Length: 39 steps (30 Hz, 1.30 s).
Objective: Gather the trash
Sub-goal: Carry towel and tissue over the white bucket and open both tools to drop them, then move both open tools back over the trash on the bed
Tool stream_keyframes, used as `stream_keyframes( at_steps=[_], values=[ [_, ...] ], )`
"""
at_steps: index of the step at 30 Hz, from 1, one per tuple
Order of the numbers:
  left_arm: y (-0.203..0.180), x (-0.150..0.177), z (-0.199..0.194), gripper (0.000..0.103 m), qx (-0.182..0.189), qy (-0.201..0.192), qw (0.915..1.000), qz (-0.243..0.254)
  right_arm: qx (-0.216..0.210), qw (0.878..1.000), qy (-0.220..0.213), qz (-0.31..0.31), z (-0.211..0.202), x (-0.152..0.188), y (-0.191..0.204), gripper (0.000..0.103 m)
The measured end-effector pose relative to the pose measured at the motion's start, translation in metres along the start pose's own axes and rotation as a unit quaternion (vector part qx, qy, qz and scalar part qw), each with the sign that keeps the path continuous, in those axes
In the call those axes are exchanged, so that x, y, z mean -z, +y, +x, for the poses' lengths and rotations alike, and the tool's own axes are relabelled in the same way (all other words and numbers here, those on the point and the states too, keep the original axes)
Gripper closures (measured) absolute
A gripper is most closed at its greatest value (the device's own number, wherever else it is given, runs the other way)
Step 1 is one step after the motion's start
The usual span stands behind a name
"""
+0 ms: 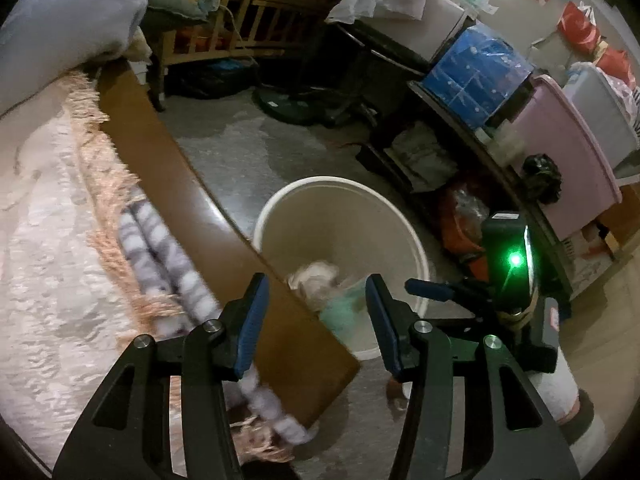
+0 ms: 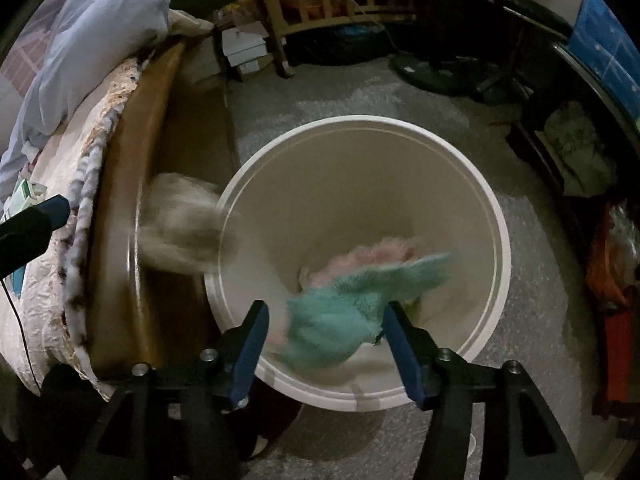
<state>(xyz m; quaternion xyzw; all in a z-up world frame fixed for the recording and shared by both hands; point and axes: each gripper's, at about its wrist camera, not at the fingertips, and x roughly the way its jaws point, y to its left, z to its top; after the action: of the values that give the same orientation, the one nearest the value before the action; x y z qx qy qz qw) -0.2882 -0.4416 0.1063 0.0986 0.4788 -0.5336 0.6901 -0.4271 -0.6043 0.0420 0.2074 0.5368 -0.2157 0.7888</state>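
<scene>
A white bucket [image 2: 360, 120] stands on the floor against the bed's wooden side board [image 2: 116, 240]. My right gripper [image 2: 325, 310] hangs open above it. A blurred teal fluffy cloth [image 2: 340, 312] lies loose between its fingers over the bucket's mouth, with a pink fluffy piece [image 2: 372, 252] just behind. A blurred whitish wad [image 2: 180, 224] is in the air at the bucket's left rim. In the left wrist view my left gripper [image 1: 316, 284] is open and empty above the board's corner. Below it are the bucket [image 1: 320, 182], the wad [image 1: 312, 280] and the teal cloth [image 1: 340, 312].
A fringed bedspread [image 1: 48, 240] and a striped cloth [image 1: 160, 256] cover the bed at left. A wooden crib [image 1: 256, 12] and a fan base [image 1: 296, 108] stand at the back. Shelves with a blue box [image 1: 476, 68] and a pink bin [image 1: 568, 160] line the right.
</scene>
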Motion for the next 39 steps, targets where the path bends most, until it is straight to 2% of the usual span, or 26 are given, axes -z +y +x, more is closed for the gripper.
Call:
stream_keyframes(
  at_steps=[6, 14, 26, 29, 32, 39],
  values=[
    [0.018, 0.009, -0.018, 0.055, -0.043, -0.013, 0.9990, 0.003, -0.009, 1.000, 0.002, -0.004, 0.001, 0.000, 0.010, 0.043],
    [0.052, 0.024, -0.049, 0.055, -0.111, -0.039, 0.9930, -0.011, -0.021, 0.999, -0.013, -0.028, -0.013, -0.001, 0.042, 0.043],
    [0.118, 0.059, -0.106, 0.055, -0.192, -0.059, 0.9780, -0.056, -0.069, 0.992, -0.055, -0.093, -0.042, -0.013, 0.134, 0.043],
    [0.136, 0.069, -0.121, 0.055, -0.205, -0.063, 0.9738, -0.075, -0.082, 0.989, -0.055, -0.112, -0.041, -0.014, 0.161, 0.042],
    [0.158, 0.080, -0.139, 0.055, -0.220, -0.067, 0.9683, -0.097, -0.099, 0.986, -0.049, -0.126, -0.036, -0.014, 0.185, 0.037],
    [0.205, 0.106, -0.174, 0.055, -0.251, -0.071, 0.9555, -0.138, -0.136, 0.976, -0.039, -0.163, -0.022, -0.018, 0.247, 0.037]
  ],
)
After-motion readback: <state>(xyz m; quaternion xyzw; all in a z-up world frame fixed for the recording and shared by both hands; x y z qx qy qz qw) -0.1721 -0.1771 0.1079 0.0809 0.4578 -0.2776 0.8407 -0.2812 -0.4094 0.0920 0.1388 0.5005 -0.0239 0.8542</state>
